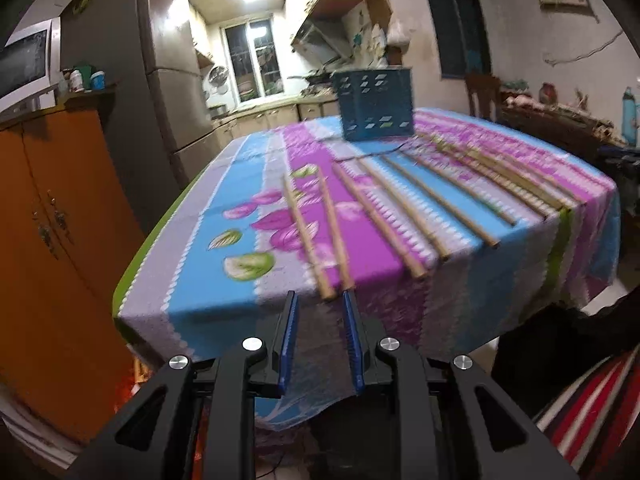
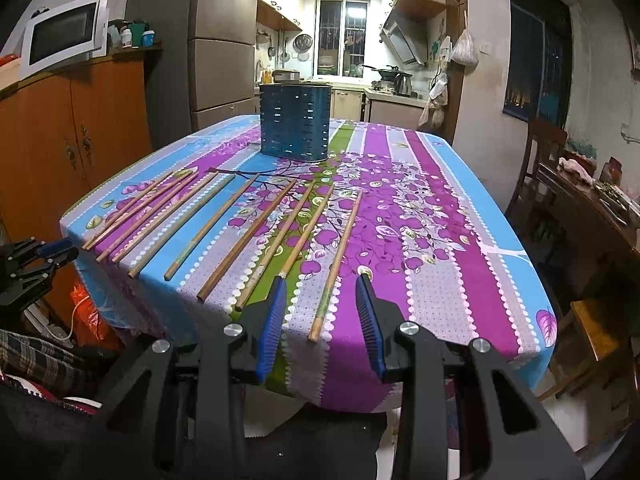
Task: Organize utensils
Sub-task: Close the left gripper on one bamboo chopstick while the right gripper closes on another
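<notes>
Several wooden chopsticks (image 2: pixel 256 222) lie side by side in a row across the near part of the flowered tablecloth (image 2: pixel 420 216); they also show in the left wrist view (image 1: pixel 400 216). A blue perforated utensil holder (image 2: pixel 295 121) stands upright at the far middle of the table, also seen in the left wrist view (image 1: pixel 376 104). My left gripper (image 1: pixel 320 300) is open and empty at the near table edge, just short of the two leftmost chopstick ends (image 1: pixel 326 290). My right gripper (image 2: pixel 322 284) is open and empty, its jaws either side of the rightmost chopstick (image 2: pixel 338 264).
An orange cabinet (image 2: pixel 80 120) with a microwave (image 2: pixel 64 34) stands left of the table. A fridge (image 2: pixel 222 60) and kitchen counter are behind. A wooden chair (image 2: pixel 540 160) and a cluttered side table (image 2: pixel 592 200) stand to the right. The left gripper shows at the right wrist view's left edge (image 2: pixel 52 250).
</notes>
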The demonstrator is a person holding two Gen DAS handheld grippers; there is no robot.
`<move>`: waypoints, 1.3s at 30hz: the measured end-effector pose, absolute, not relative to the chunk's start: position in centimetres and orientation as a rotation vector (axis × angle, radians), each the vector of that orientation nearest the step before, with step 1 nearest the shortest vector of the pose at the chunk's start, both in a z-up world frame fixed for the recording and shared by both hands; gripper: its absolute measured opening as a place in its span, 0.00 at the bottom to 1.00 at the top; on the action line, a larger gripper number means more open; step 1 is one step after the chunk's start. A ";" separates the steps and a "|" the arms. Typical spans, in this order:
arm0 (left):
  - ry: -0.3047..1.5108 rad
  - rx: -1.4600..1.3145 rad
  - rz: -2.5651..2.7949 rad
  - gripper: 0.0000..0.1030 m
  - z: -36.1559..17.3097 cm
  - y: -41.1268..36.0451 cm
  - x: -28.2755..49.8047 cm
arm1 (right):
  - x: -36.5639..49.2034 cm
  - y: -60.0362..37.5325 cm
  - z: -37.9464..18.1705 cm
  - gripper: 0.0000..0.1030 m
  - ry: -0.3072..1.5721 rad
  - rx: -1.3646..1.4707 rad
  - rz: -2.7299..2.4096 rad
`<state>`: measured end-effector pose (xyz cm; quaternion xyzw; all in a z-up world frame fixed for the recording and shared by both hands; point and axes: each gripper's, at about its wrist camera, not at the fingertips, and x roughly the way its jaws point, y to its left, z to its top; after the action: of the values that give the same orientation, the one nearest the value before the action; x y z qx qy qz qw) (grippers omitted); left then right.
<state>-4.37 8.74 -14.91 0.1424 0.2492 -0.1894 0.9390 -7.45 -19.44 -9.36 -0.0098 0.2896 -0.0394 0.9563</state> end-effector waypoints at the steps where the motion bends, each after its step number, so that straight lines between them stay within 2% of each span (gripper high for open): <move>1: 0.494 0.286 -0.406 0.24 -14.5 8.3 -4.7 | -7.4 -19.4 -9.4 0.33 0.589 -0.022 -0.081; 5: 0.468 0.300 -0.473 0.24 -13.7 6.4 -5.6 | -7.5 -19.2 -9.5 0.29 0.588 -0.035 -0.076; 19: 0.562 0.316 -0.468 0.24 -15.5 3.4 -2.8 | -8.0 -18.9 -10.5 0.29 0.593 -0.042 -0.069; 22: 0.565 0.285 -0.453 0.18 -15.6 3.6 -2.5 | -8.1 -18.9 -10.8 0.21 0.593 -0.044 -0.064; 24: 0.566 0.263 -0.443 0.11 -15.6 3.8 -2.3 | -8.1 -18.9 -11.0 0.15 0.595 -0.038 -0.056; 25: 0.568 0.253 -0.444 0.11 -15.6 4.0 -2.2 | -8.0 -18.8 -11.1 0.14 0.596 -0.036 -0.047; 39: 0.558 0.254 -0.436 0.08 -15.5 3.6 -2.1 | -6.3 -18.7 -13.0 0.11 0.640 -0.033 -0.067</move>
<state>-2.11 3.56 -15.53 0.1241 0.2724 -0.2131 0.9300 -6.29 -18.74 -12.97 -0.0163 0.3145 -0.0329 0.9486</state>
